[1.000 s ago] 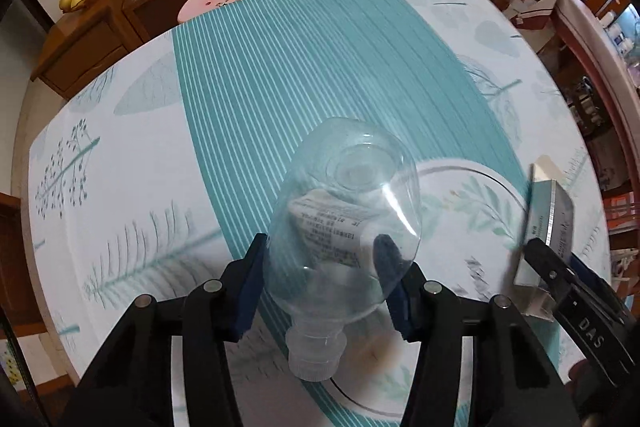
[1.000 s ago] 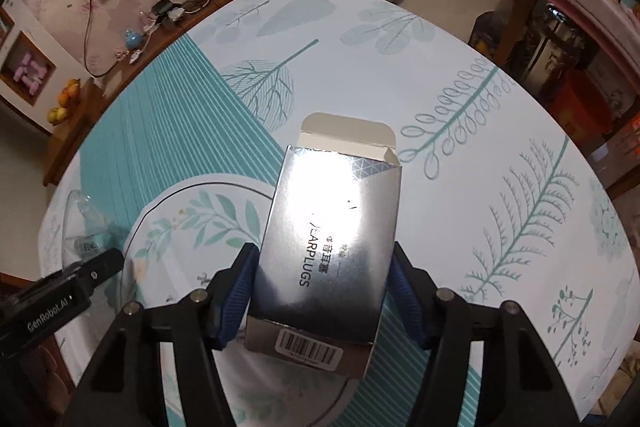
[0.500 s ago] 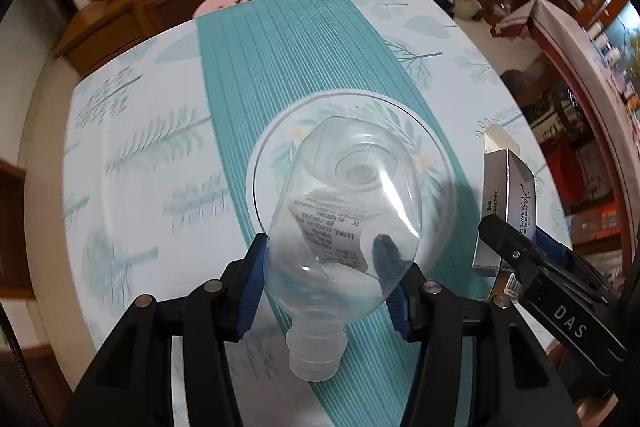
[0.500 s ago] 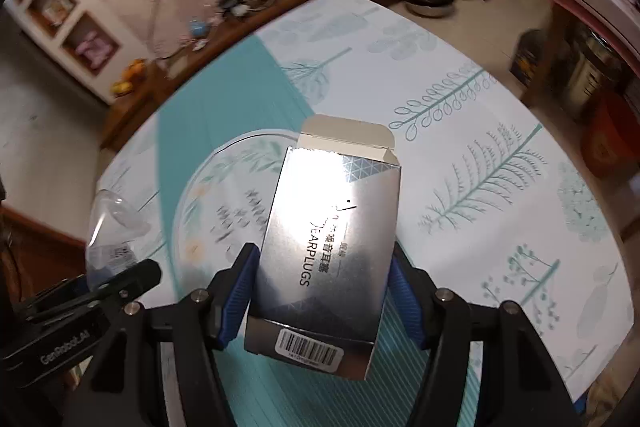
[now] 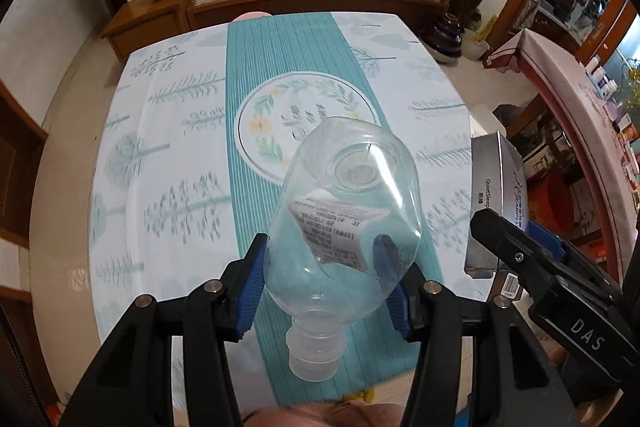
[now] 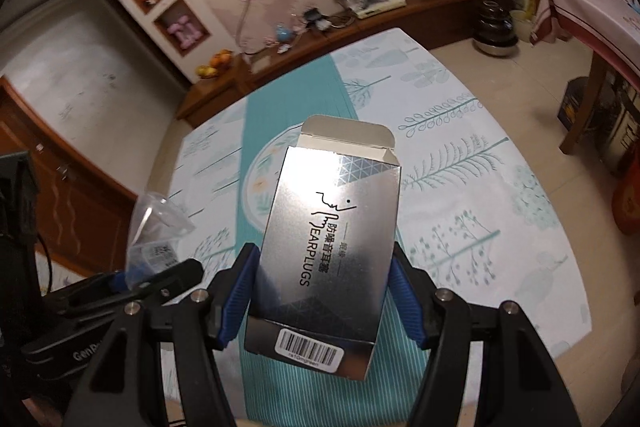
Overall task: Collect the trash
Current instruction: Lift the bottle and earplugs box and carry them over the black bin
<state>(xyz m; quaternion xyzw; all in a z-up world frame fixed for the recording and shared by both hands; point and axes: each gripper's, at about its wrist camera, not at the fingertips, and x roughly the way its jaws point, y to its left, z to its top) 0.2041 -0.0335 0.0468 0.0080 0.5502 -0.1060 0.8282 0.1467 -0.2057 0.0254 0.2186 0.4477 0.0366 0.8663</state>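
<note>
Both grippers loaded, above table (image 5: 168, 147).
Left gripper (image 5: 326, 281) clamps clear bottle (image 5: 348, 211), centre frame; right gripper (image 6: 320, 291) clamps silver box (image 6: 332, 227), flap open.

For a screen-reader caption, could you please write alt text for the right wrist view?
The right gripper clamps a silver earplugs box, its top flap open, above a table with a teal leaf-print cloth. At lower left, the left gripper holds a clear plastic bottle.

Silver cardboard earplug box (image 5: 498, 195): cut partly by the black right gripper (image 5: 532, 259). Clear plastic bottle (image 6: 154, 227): lower part hidden behind the black left gripper (image 6: 132, 283).
</note>
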